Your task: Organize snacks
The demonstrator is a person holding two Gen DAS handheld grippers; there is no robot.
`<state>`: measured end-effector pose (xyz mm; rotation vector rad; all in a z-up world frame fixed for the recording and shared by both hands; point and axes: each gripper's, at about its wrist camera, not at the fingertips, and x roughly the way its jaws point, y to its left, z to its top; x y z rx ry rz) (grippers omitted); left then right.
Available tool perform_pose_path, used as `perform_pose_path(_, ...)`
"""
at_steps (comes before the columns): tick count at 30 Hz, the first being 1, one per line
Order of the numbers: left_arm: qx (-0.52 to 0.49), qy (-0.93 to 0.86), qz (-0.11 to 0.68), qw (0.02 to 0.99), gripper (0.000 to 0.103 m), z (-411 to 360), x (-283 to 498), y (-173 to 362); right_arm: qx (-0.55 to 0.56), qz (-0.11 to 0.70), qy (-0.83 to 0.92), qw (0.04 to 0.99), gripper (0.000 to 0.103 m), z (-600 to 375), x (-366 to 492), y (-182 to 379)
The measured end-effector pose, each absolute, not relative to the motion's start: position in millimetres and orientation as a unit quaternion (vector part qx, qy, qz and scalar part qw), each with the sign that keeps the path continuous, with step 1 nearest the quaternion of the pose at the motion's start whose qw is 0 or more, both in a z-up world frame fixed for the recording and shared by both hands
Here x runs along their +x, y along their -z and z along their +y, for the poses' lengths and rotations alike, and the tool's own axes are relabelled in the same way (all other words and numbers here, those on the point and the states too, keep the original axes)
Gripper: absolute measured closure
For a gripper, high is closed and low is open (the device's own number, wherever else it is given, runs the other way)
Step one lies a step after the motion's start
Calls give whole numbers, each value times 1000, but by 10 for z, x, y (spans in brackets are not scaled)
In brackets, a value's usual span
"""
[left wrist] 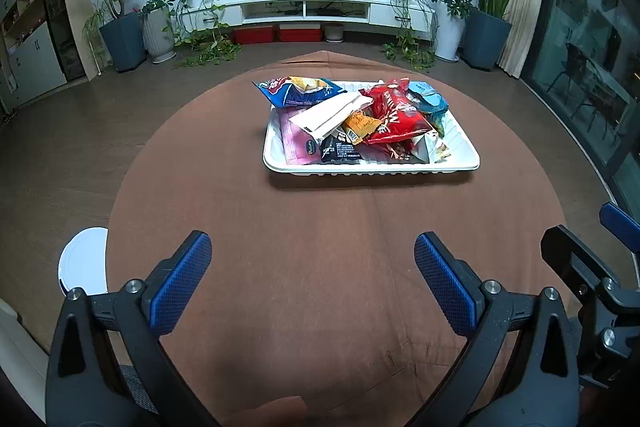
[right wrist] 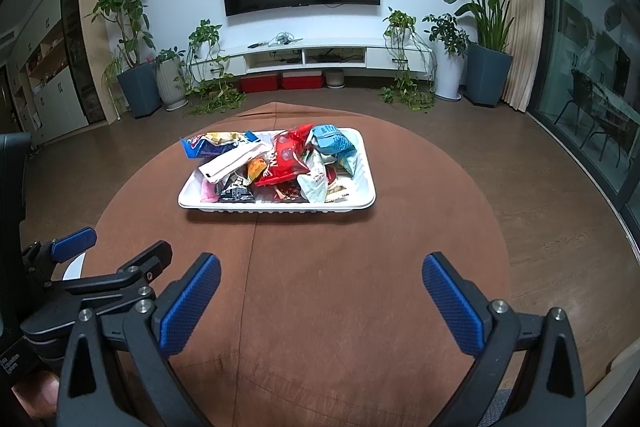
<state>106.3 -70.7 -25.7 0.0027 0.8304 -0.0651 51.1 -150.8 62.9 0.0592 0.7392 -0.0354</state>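
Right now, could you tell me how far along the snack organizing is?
Nearly done, it seems: every visible packet, including the red bag and blue bag, lies piled in the white tray. Nothing is in hand; the left tool and right tool are open over the brown cloth. Possibly only tidying remains.

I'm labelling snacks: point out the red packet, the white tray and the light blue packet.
red packet [left wrist: 394, 119], left wrist view, middle of its front.
white tray [left wrist: 372, 169], left wrist view, near rim.
light blue packet [right wrist: 334, 143], right wrist view, centre.
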Motion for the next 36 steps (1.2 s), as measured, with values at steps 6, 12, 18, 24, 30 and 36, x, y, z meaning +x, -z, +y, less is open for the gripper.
perform_pose_path(6, 1, 33, 407, 913, 0, -674, 1062, 308, 29, 362, 16, 931, 0, -1519, 509, -611)
perform_pose_path(12, 2, 33, 407, 913, 0, -672, 1071, 302, 29, 363, 16, 931, 0, -1519, 511, -620)
perform_pose_path(18, 4, 35, 409, 912, 0, -670, 1085, 314, 29, 363, 16, 931, 0, -1518, 501, -620)
perform_pose_path(24, 6, 35, 411, 911, 0, -681, 1084, 311, 29, 363, 17, 931, 0, -1521, 513, -635)
perform_pose_path(30, 5, 35, 396, 917, 0, -666, 1059, 292, 29, 365, 16, 931, 0, -1525, 517, -640)
perform_pose_path(36, 19, 22, 391, 920, 0, -653, 1067, 266, 38, 370, 16, 928, 0, -1584, 508, -580)
